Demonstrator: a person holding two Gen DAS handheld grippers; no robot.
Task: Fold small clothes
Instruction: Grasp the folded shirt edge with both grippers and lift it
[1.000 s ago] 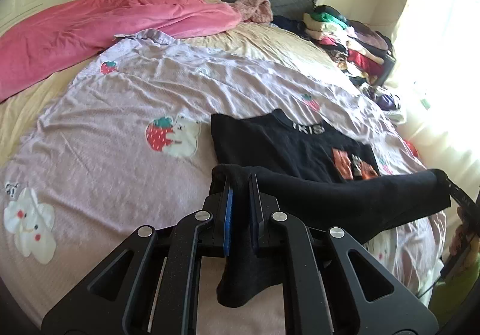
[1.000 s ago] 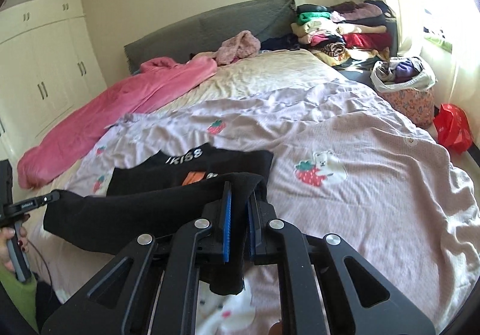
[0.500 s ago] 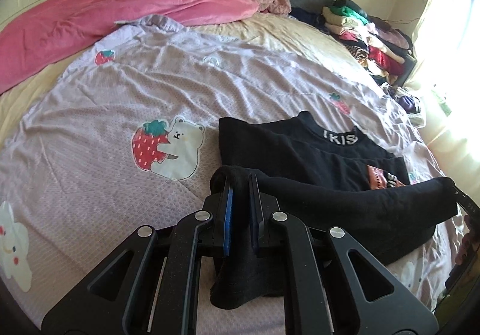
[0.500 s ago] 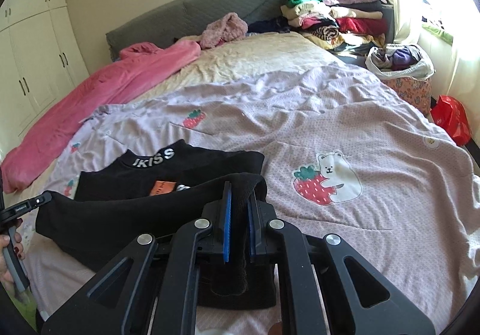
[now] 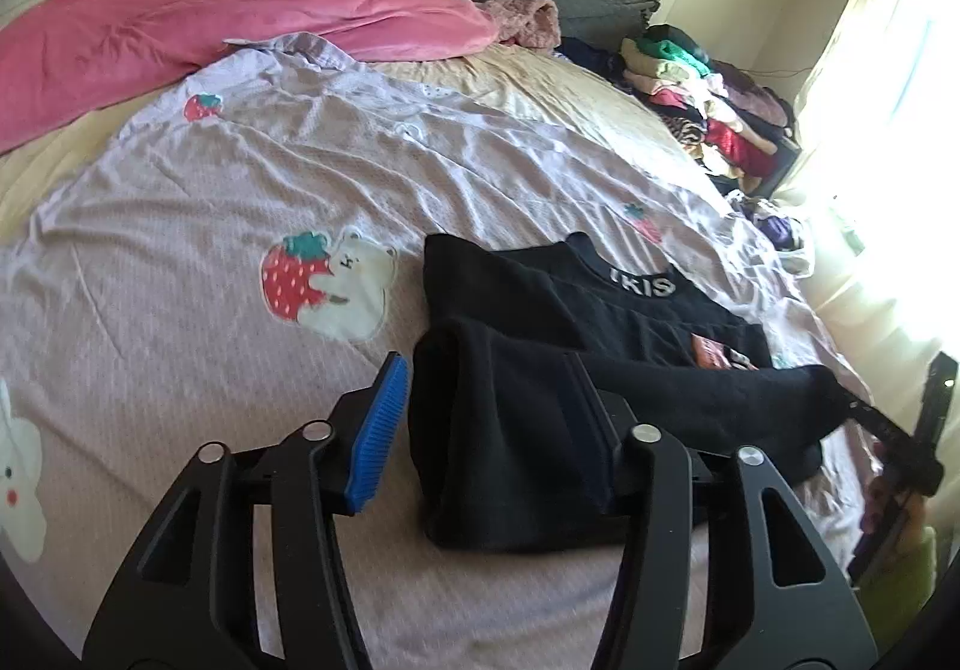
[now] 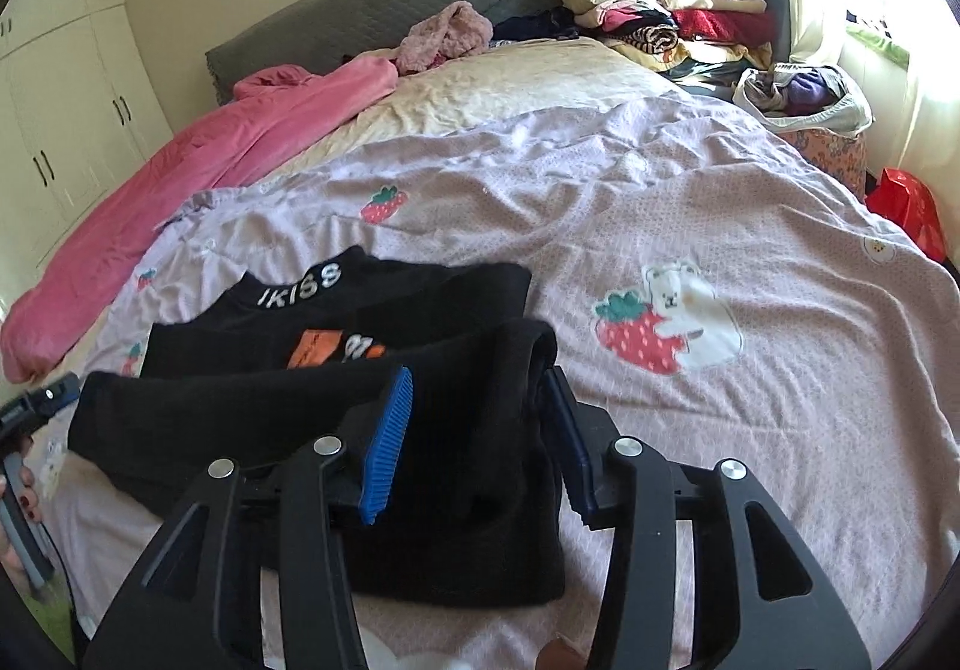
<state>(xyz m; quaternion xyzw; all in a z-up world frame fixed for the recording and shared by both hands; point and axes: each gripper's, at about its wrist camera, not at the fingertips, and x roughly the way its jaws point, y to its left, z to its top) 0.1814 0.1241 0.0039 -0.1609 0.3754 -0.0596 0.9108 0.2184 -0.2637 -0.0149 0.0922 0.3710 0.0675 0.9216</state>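
Observation:
A small black top (image 5: 540,310) with white "IKISS" lettering on the collar lies on the lilac strawberry-print bedspread (image 5: 240,190), its lower part folded up over the front. It also shows in the right wrist view (image 6: 336,346). My left gripper (image 5: 486,418) is open, its fingers standing on either side of the folded left corner. My right gripper (image 6: 480,418) is open, its fingers on either side of the folded right corner. The fold lies loose on the bed between the jaws.
A pink blanket (image 5: 180,16) lies across the far left of the bed. A pile of folded clothes (image 6: 660,4) is stacked at the far right by the grey headboard (image 6: 390,4). A basket of clothes (image 6: 804,100) and a red bag (image 6: 906,202) stand beside the bed.
Both grippers carried the top's lower edge forward and down onto the bed, then opened and let go of it. The folded edge now rests on the garment.

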